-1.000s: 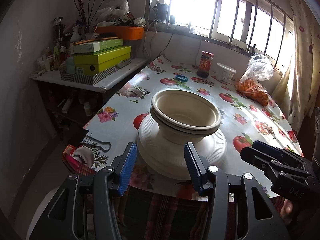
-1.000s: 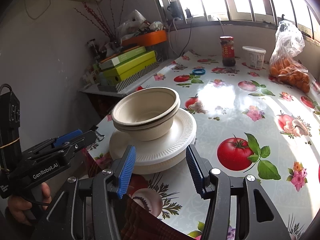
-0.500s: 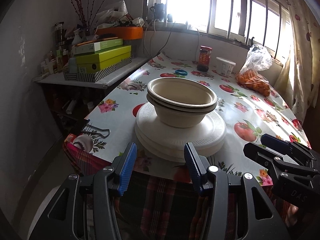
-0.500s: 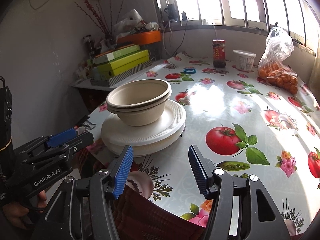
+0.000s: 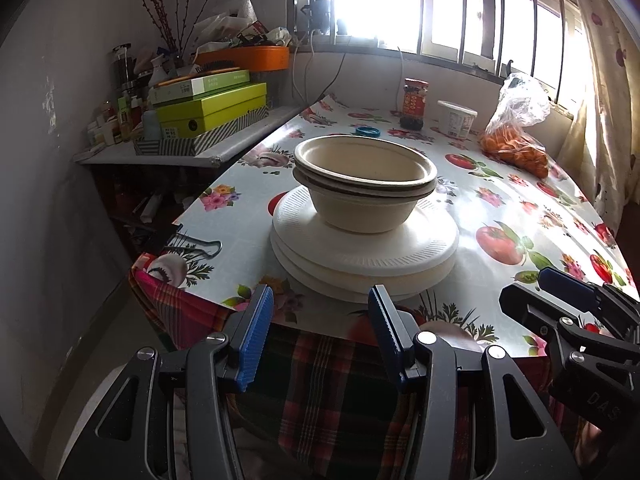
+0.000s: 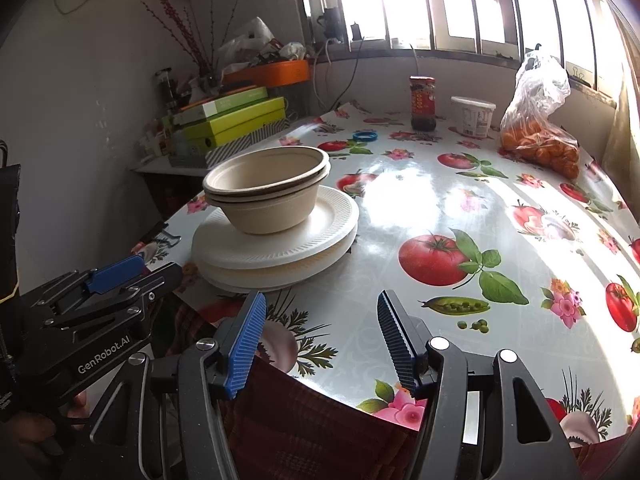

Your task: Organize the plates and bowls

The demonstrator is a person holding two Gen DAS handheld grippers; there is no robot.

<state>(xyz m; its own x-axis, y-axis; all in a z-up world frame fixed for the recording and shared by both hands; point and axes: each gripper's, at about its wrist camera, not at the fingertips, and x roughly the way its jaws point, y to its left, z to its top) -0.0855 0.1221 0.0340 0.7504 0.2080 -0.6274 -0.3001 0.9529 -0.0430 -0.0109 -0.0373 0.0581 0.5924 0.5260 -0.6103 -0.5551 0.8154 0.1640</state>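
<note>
Beige paper bowls (image 5: 364, 188) sit nested on a stack of white foam plates (image 5: 360, 256) near the table's front left corner. The bowls (image 6: 268, 196) and plates (image 6: 276, 252) also show in the right wrist view. My left gripper (image 5: 320, 320) is open and empty, held off the table's front edge just below the plates. My right gripper (image 6: 320, 328) is open and empty, over the front edge to the right of the stack. Each gripper shows in the other's view: the right one (image 5: 576, 312) and the left one (image 6: 100, 288).
The table has a fruit-print oilcloth (image 6: 460, 208). At the back stand a sauce jar (image 5: 414, 102), a white tub (image 5: 456, 118), a bag of oranges (image 5: 516, 136) and a blue ring (image 5: 368, 131). A side shelf with green boxes (image 5: 208, 110) is at the left. A binder clip (image 5: 196, 244) lies at the corner.
Both grippers have drawn back from the stack toward the table's front edge and lower. The bowls and plates have not moved. Both grippers stay open.
</note>
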